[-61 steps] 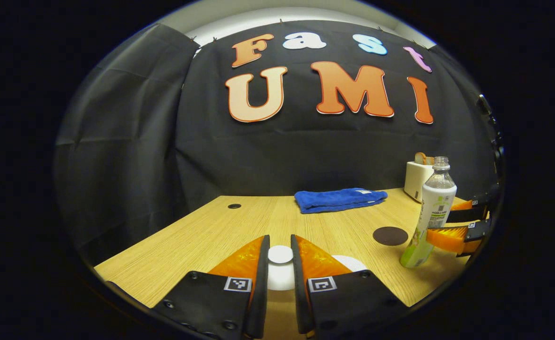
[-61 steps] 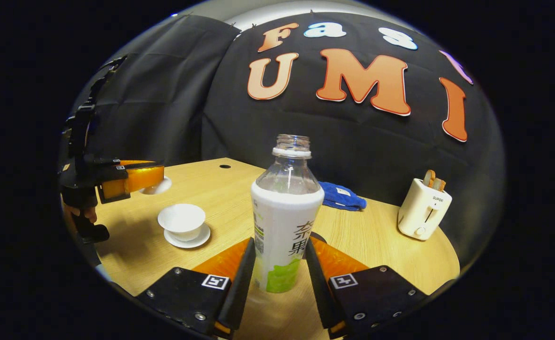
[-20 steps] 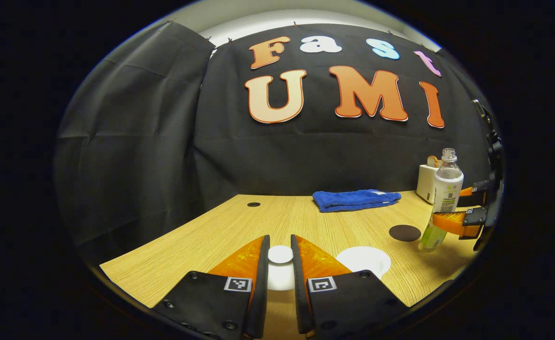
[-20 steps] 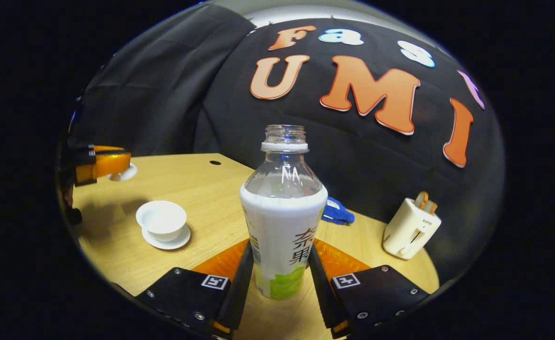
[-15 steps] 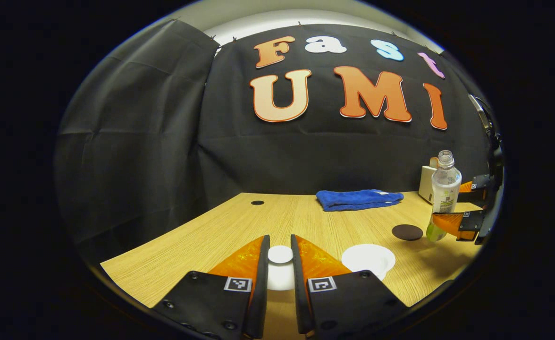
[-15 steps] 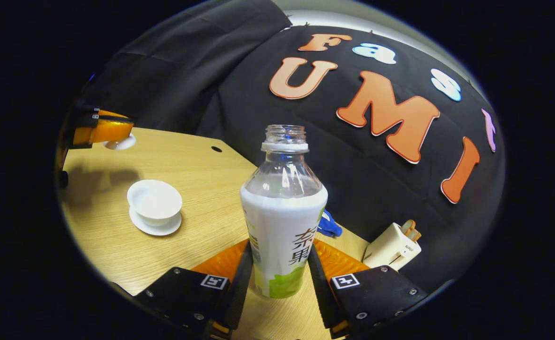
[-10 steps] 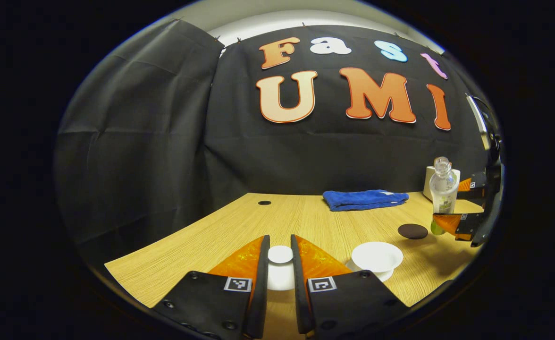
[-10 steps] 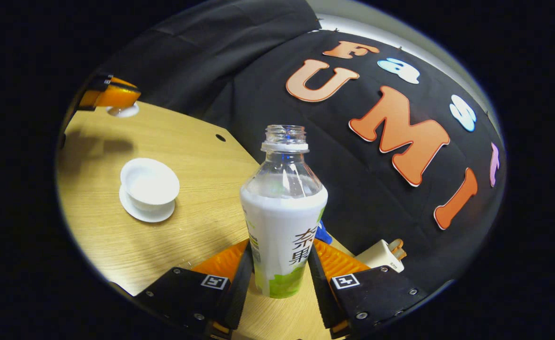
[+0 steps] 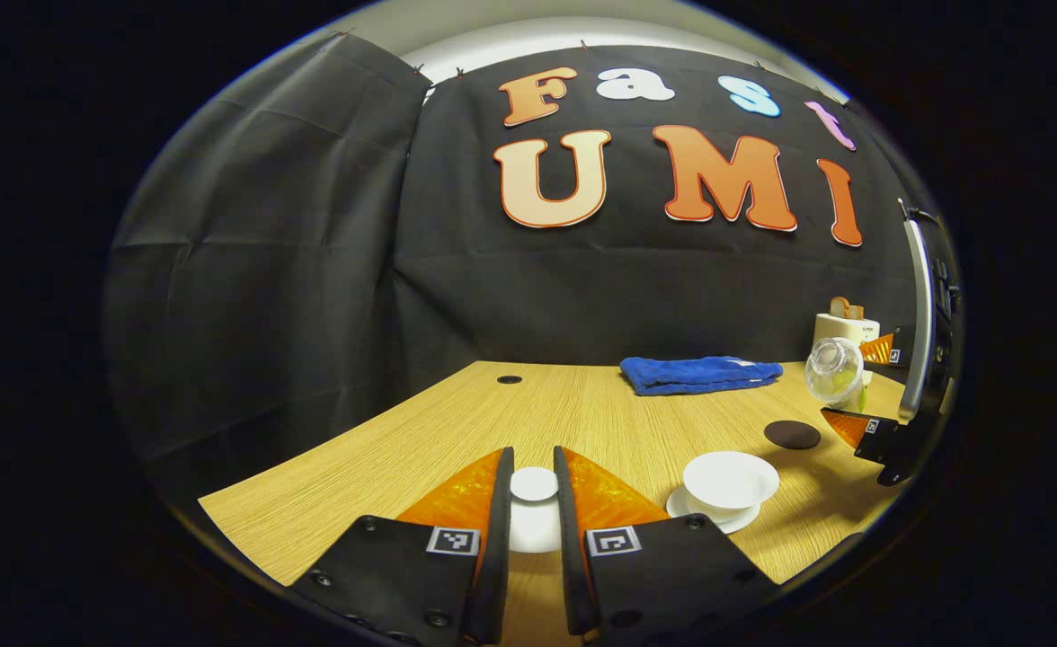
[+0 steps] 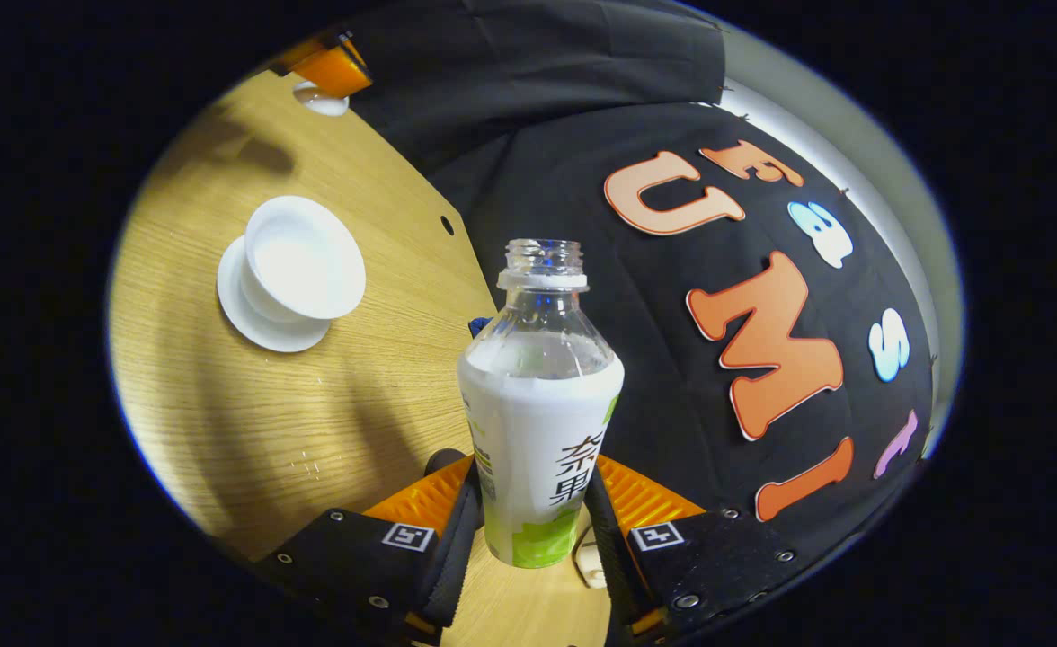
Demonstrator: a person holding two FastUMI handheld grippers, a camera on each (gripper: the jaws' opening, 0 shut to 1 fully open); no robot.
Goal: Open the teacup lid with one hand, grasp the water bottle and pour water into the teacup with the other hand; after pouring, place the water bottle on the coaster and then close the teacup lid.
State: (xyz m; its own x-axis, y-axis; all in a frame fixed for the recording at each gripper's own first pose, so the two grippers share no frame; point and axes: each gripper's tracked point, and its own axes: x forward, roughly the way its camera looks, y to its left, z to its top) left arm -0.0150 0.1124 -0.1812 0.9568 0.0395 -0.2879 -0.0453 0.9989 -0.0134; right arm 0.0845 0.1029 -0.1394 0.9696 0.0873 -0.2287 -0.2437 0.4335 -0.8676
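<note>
My left tongs (image 9: pixel 534 503) are clamped on the knob of the teacup lid (image 9: pixel 534 485), holding it up off the table (image 9: pixel 457 431) and off to the side of the cup, so the opening step looks done. My right tongs (image 10: pixel 528 530) are clamped on the lower body of the water bottle (image 10: pixel 539 422), both fingers pressing its label, and the whole right gripper view is rolled hard over, which tells me the bottle is tipped toward the cup; in the left gripper view the bottle (image 9: pixel 832 370) hangs above the table at the far right, its open neck leaning toward the teacup (image 9: pixel 730 481), with the right tongs (image 9: pixel 879 395) behind it. The uncapped mouth has no stream leaving it that I can make out, and the water sits in the shoulder of the bottle, so I judge the pour is just starting rather than under way. The teacup (image 10: pixel 304 261) stands open on its saucer (image 10: pixel 263 314), and I cannot tell whether any water is in it. The dark round coaster (image 9: pixel 792 435) lies bare just beyond the cup, between it and the bottle. Still ahead, as I read it: finish tipping until water lands in the cup, right the bottle, set it on the coaster, then bring the lid back down onto the cup.
</note>
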